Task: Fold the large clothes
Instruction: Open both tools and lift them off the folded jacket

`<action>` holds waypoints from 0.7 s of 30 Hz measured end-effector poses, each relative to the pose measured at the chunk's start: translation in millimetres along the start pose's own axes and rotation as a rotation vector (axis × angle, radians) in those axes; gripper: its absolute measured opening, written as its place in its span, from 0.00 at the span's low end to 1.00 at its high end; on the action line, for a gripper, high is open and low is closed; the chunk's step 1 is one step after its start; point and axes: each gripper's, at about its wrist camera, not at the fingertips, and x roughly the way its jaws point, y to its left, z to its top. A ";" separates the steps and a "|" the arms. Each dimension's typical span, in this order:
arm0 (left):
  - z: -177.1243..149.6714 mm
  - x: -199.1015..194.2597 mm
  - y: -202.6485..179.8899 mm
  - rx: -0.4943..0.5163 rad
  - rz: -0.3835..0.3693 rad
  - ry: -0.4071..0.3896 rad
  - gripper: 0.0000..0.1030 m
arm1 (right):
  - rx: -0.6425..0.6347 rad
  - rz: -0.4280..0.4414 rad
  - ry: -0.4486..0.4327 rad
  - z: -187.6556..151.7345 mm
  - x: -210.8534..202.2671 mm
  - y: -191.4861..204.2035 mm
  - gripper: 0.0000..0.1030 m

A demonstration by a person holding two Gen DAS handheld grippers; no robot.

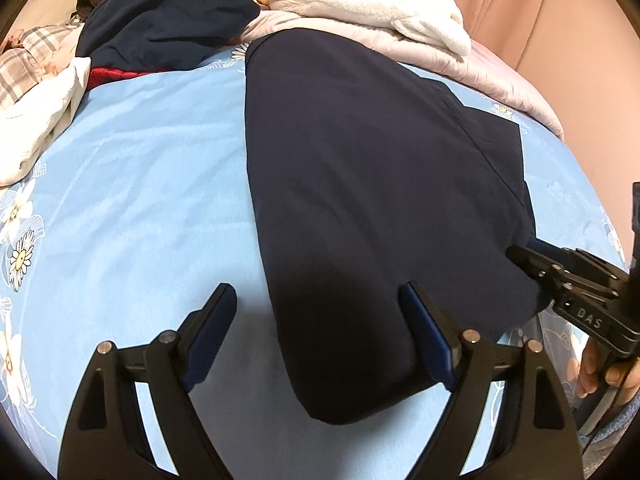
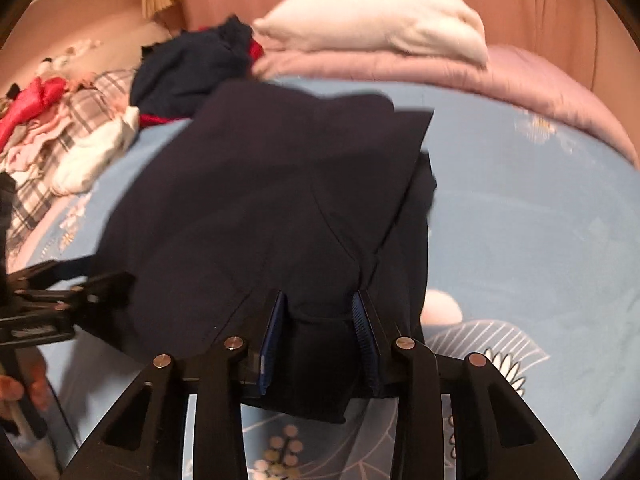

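- The bed [image 1: 140, 184] lay under a light blue sheet printed with white flowers, with pink curtains [image 1: 560, 12] hanging behind it.
- At the far edge a pale pink quilt [image 2: 520, 84] was folded flat, and a white blanket [image 1: 360, 4] rested on top of it.
- To the far left, a heap of unfolded clothes [image 1: 168, 20] sat in a pile: a dark navy piece on top, something red just under it, and plaid and white fabric beside them.
- The dark navy garment [image 1: 360, 168] lay spread on the sheet in front of me, partly folded, with one layer lying over another towards its right side.
- My left gripper [image 1: 320, 328] stood low over the near end of the garment with its jaws wide apart; the right pad was over the dark cloth and the left pad over bare sheet, neither pressing on anything.
- My right gripper [image 2: 320, 332] was at the near right edge of the garment, its jaws narrowed, with a bunched fold of the navy cloth between the blue pads [image 2: 276, 332].
- From the left wrist view, that right gripper's tips met the garment's right edge.
- The right wrist view was blurred, so finer detail of the fold was hard to read.
- Fingers of my right hand [image 1: 600, 364] showed around the right gripper's handle.
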 end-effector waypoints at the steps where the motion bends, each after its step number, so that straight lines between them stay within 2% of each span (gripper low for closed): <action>1: -0.3 0.3 -0.8 0.003 0.002 0.000 0.83 | 0.010 0.003 0.005 -0.8 3.2 -2.6 0.36; 6: -3.9 -1.9 -0.5 -0.003 -0.005 0.010 0.83 | 0.033 0.009 0.015 2.1 3.6 -7.4 0.36; 9: -7.6 -0.3 -0.6 0.006 -0.007 0.019 0.87 | 0.046 0.010 0.009 -2.5 -3.5 -6.4 0.36; 21: -12.3 2.5 -2.1 0.018 -0.007 0.043 0.89 | 0.074 0.014 0.021 -16.5 -12.4 -4.2 0.36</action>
